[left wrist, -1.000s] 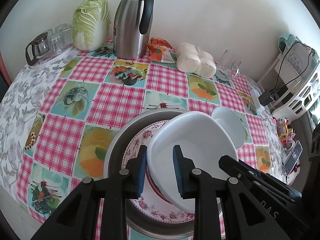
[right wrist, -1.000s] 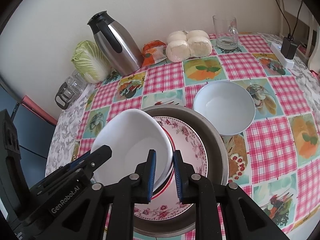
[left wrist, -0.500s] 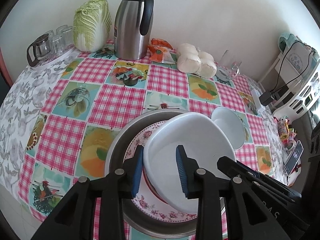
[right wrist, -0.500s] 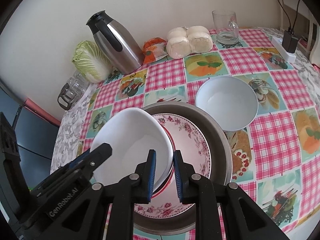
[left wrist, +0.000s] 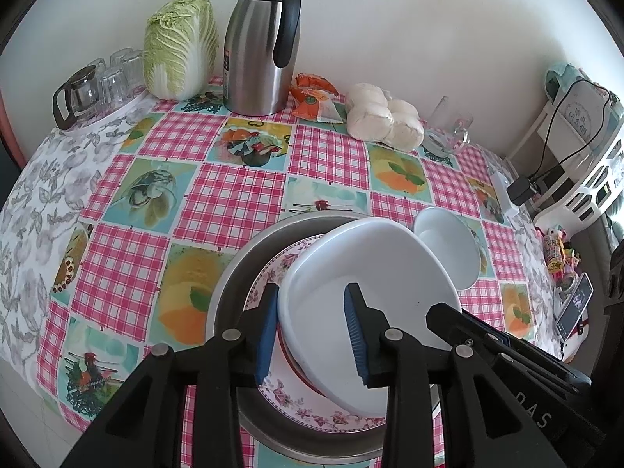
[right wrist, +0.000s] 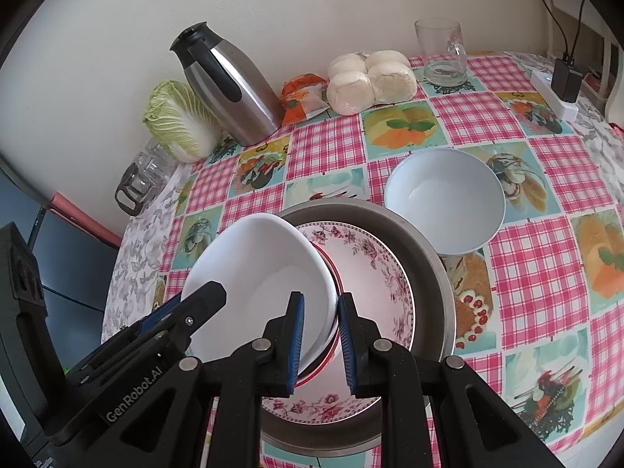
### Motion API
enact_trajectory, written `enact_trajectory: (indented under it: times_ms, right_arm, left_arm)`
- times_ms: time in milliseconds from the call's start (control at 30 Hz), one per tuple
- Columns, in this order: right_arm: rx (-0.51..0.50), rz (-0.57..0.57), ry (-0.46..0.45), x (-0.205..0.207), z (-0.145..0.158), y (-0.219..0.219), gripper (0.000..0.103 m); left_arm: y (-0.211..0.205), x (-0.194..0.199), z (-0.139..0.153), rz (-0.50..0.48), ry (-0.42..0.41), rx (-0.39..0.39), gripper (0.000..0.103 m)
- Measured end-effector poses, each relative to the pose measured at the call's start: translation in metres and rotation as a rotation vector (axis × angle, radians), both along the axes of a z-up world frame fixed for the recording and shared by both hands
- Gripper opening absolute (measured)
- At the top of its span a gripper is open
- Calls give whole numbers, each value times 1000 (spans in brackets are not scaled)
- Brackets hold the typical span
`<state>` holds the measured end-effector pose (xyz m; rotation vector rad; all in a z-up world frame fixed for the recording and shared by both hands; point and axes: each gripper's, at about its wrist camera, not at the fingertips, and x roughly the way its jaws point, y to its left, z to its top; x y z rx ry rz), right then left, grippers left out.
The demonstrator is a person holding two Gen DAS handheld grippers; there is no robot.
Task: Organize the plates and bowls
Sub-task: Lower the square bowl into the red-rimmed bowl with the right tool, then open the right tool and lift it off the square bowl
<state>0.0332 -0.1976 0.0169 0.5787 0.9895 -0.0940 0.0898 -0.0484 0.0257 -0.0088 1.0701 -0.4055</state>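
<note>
A large white bowl [left wrist: 366,269] [right wrist: 265,273] rests tilted on a floral plate [right wrist: 374,269] [left wrist: 288,394] inside a metal basin [right wrist: 433,273] [left wrist: 230,284]. My left gripper [left wrist: 312,327] is open, its fingers either side of the bowl's near rim. My right gripper [right wrist: 319,339] is open a little, its fingers straddling the bowl's right rim and a red-rimmed dish under it. A second white bowl [right wrist: 444,202] [left wrist: 448,249] stands on the table beside the basin.
At the back stand a steel thermos [left wrist: 261,39], a cabbage [left wrist: 179,46], a glass pot with cups [left wrist: 93,85], an orange packet [left wrist: 316,97], white buns [left wrist: 386,117] and a glass mug [right wrist: 442,52]. A power strip [right wrist: 555,91] lies far right.
My left gripper's jaws have opened from near the bowl's rim to wide apart. My right gripper's jaws have parted slightly. The bowl has settled lower onto the plate.
</note>
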Motion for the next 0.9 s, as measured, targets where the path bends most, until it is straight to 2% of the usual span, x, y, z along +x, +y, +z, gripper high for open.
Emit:
enact_trajectory:
  times_ms: [167,467,533,633,733,767,800,867,900]
  right_arm:
    - [10,0,-2,-1,0,-2,21]
    - [-28,3,-34,-5,12,0,21]
    - [-37,2,-42,-7,16,0,21]
    - [-67,-3,-52,-9,22,0,30]
    - [-102,-4,-52,-10,24,1,32]
    - [-107,-4,-50,-10,25,1,35]
    - [-111,-5,-48,-10,25,0,39]
    - [-119,-8,-46,-10,25,0,58]
    - [-125,-11,-46,-10,25,0,62]
  left_arm:
    - [2,2,0,-1,8,-17,37]
    - [8,-1,15,16,-46,-14,44]
    - [13,-1,18,28,-53,-17,49]
    - [21,0,23,51,-68,-16,55]
    - [28,2,26,75,-77,-4,61]
    - [30,2,26,82,-82,3,62]
    - [31,2,26,88,-86,9,62]
    - [35,3,27,100,-91,20,63]
    - [37,4,27,107,-91,30,66]
